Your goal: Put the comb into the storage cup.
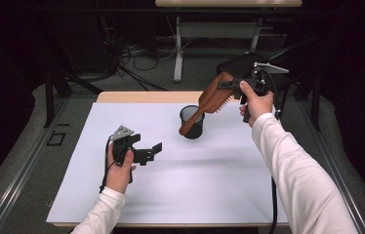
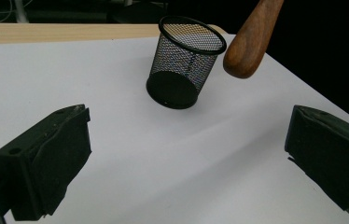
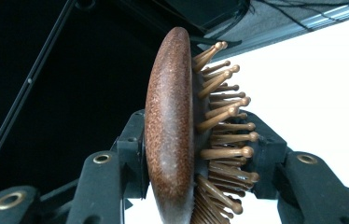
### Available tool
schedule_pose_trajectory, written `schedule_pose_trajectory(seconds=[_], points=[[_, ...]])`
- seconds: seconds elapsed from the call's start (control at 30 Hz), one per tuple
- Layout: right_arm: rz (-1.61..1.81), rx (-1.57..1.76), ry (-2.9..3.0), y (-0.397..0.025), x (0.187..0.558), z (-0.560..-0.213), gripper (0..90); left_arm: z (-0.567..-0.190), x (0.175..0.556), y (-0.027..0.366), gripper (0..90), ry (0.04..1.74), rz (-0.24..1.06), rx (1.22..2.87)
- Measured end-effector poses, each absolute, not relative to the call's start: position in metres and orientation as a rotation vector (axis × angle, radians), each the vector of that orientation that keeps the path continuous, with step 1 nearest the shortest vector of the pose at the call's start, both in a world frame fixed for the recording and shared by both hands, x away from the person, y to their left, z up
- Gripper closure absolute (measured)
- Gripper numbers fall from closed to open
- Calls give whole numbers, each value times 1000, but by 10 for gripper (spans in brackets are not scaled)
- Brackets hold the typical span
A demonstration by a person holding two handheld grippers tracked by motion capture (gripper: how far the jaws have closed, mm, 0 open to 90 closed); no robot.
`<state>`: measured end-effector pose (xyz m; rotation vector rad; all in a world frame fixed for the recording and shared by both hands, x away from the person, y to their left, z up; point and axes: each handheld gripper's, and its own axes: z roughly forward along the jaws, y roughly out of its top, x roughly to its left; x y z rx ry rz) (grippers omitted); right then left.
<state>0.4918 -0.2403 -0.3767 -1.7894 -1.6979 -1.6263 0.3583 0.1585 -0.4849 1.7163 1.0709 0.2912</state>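
A brown wooden hairbrush hangs tilted in the air, its handle end pointing down beside the rim of a black mesh cup that stands upright on the white mat. My right gripper is shut on the brush's head; its jaws press the wooden back and the bristle side. My left gripper hovers over the mat left of the cup, open with nothing between its jaws. In the left gripper view the cup stands ahead and the brush handle hangs at its right rim.
The white mat covers most of the wooden table. Beyond the table's far edge are a desk frame, cables on the floor and a black chair.
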Motion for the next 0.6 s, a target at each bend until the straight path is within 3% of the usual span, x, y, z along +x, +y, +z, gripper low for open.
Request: schedule_pose_trajectory(seconds=[0.6], points=[[-1787, -1942, -1602, -242, 494, -372, 500, -487, 359, 159, 4, 1079, 279, 1711]])
